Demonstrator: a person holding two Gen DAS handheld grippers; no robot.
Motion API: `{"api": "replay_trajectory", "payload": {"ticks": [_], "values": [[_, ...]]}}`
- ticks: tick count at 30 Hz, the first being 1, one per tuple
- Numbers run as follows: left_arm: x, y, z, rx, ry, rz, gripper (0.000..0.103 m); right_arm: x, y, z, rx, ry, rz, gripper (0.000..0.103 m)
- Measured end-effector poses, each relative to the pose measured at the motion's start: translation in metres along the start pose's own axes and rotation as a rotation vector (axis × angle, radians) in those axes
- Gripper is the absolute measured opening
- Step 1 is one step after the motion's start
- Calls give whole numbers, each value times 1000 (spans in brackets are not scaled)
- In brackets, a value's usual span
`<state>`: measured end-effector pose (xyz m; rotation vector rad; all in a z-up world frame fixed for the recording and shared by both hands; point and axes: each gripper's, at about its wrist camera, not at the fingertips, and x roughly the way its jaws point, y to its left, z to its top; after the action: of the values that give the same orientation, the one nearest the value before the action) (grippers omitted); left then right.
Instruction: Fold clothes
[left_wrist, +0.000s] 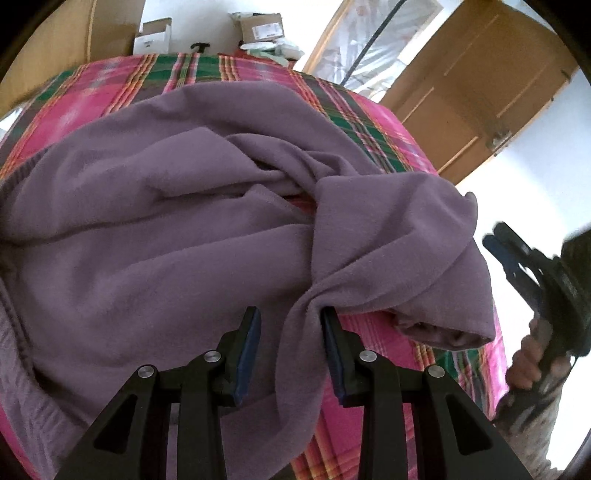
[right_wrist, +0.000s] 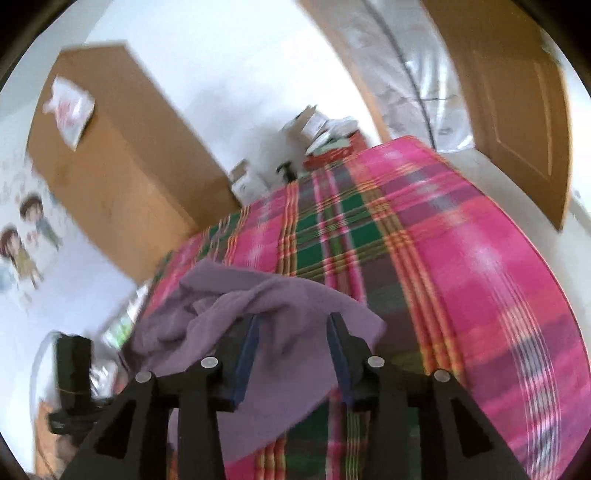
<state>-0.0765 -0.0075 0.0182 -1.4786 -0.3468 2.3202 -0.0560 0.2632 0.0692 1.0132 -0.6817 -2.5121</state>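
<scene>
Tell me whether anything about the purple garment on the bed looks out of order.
The purple garment lies bunched, not flat, on the plaid bedspread. One sleeve is twisted into a knot-like fold across the body, its cuff hanging off near the bed's edge. The left gripper is open around the fabric.

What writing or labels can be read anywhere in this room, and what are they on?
None can be read.
White carton: dark print, too small.
Brown carton's white shipping label: too small.
Plastic bag on the wardrobe: red print, blurred.
Cartoon wall stickers: figures only, no words visible.
</scene>
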Motion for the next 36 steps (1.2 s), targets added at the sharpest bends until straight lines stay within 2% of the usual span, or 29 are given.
{"api": "replay_trajectory", "payload": {"ticks": [1, 3, 9, 12, 21, 26, 31, 36], "values": [[0, 0, 0, -3, 0, -3, 34, -8, -7, -6, 51, -16, 8, 48], [1, 1, 0, -9, 0, -8, 34, -15, -21, -20, 134, -5, 25, 50], [0, 0, 1, -27, 1, -24, 34, 14, -35, -46, 246, 124, 99, 52], [1, -1, 2, -27, -1, -24, 34, 25, -30, -45, 255, 118, 164, 52], [6, 2, 6, -39, 5, -48, 34, 52, -16, -26, 261, 119, 237, 52], [7, 4, 5, -49, 0, -65, 34, 72, -1, -19, 242, 131, 258, 42], [6, 9, 5, -70, -5, -89, 34, 80, 13, -13, 203, 127, 248, 14], [6, 9, 6, -79, -8, -112, 29, 65, 17, -6, 157, 81, 219, 8]]}}
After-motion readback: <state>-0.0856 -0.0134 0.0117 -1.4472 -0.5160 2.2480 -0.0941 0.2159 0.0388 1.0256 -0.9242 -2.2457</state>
